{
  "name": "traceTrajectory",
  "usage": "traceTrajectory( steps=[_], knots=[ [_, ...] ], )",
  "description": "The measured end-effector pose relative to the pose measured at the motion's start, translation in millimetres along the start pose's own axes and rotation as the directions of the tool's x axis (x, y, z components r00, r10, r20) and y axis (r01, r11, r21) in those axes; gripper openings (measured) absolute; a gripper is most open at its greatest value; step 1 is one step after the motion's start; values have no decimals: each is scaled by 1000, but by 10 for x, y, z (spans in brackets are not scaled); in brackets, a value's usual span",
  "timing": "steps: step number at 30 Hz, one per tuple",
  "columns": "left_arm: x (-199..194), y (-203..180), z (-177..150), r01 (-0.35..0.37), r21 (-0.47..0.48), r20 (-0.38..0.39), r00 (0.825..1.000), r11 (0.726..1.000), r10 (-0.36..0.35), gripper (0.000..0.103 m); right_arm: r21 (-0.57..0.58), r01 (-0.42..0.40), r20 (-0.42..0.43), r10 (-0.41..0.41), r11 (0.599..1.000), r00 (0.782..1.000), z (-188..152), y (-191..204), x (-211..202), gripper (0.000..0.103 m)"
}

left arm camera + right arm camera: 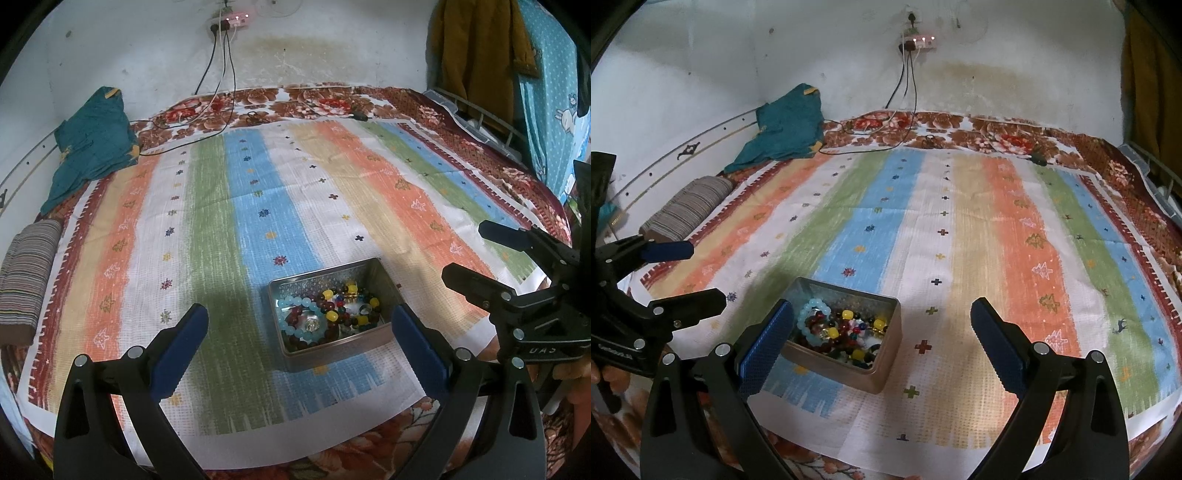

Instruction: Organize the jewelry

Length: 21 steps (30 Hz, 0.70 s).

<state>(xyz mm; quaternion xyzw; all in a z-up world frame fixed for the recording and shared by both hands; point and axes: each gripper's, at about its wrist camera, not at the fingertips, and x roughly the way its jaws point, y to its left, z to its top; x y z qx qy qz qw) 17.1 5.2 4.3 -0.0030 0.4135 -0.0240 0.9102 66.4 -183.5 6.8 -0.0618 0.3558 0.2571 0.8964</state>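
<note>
A shiny metal box [373,341] sits open on the striped cloth [229,229], near its front edge. Inside the box lie piled beads: a light blue bracelet [295,314], dark red beads [325,303] and yellow beads [330,316].

One tin [382,284], two hand-held grippers [299,328] [882,325].

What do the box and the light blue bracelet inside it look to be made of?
Box: probably thin metal, tin-like; silvery-grey walls with a dull sheen and a patterned inner face. Light blue bracelet: round translucent beads, glossy, so glass, stone or plastic; the pictures cannot settle which.
</note>
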Motion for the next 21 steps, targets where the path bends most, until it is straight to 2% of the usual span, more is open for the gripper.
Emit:
traceTrajectory(
  steps=[21],
  knots=[
    [27, 41, -17, 2, -17, -11, 1000, 1000, -2, 97, 12, -3, -12, 3, 1000, 1000, -20, -40, 33, 97]
  ],
)
